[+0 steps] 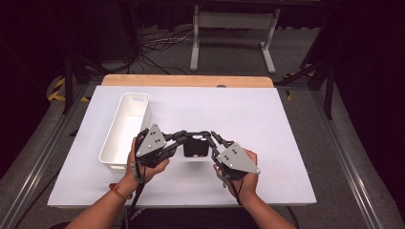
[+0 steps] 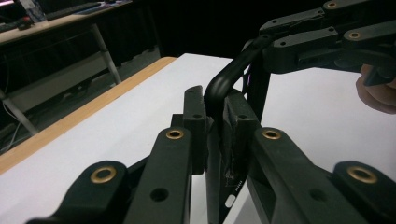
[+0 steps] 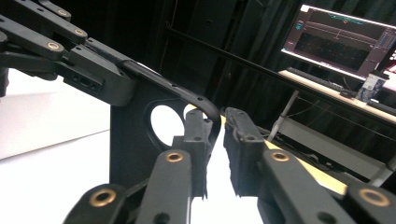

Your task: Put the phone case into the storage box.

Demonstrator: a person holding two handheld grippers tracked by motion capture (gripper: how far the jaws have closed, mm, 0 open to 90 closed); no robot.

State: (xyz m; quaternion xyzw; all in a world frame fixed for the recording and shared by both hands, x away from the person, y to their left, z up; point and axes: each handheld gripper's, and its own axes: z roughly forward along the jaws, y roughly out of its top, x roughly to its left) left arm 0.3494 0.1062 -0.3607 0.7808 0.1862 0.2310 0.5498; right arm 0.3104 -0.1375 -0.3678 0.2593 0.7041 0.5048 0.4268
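High view: one small black plastic bin point(image 1: 195, 147) betw. two grippers. Left gripper point(image 1: 177, 139) clamped tight on its near rim; right gripper point(image 1: 213, 137) at far rim, jaws slightly parted. One long white plastic tray point(image 1: 125, 129) beside left gripper.

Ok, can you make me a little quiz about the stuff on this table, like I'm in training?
1. What colour is the case between the two hands?
A. white
B. black
C. red

2. True or false: seen from above, the white bin stands to the right of the case.

3. Fill in the gap: the left gripper has its jaws ______ on the case's edge.

Key:
1. B
2. False, the bin is on the left.
3. shut
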